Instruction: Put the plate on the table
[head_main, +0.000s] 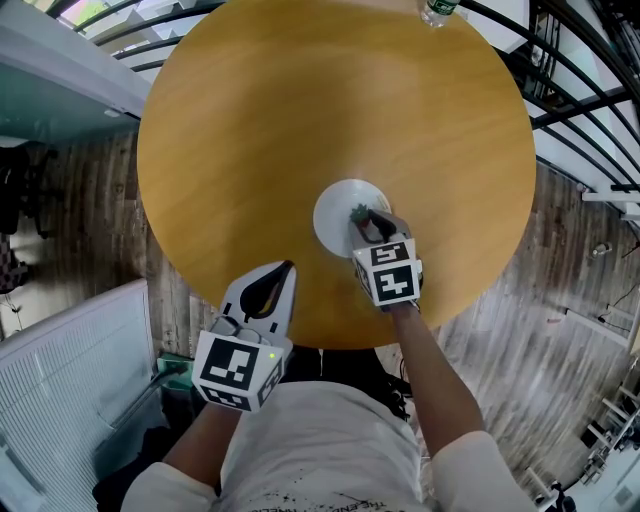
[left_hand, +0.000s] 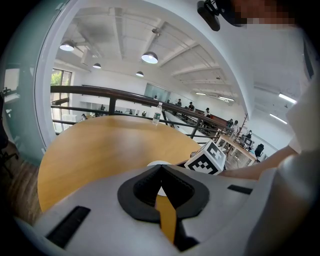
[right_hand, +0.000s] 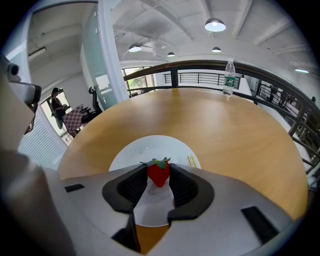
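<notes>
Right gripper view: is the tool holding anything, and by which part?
Yes: the right tool pinches a strawberry by its red sides, leafy cap up, over the white plate. The left tool is shut and empty.

White shirt (head_main: 320, 440) — left hand-held gripper (head_main: 288, 266) and right hand-held gripper (head_main: 361, 214) grey, black-padded.

Head view: high above, faces steeply down, whole round table (head_main: 300, 120) in frame.
Left gripper view: low, at near table edge, faces across top toward railing (left_hand: 100, 92).
Right gripper view: close over plate (right_hand: 145, 147), faces bottle (right_hand: 229, 75) at far edge.
All share table top, bottle, plate; in left gripper view seemingly only plate rim.
</notes>
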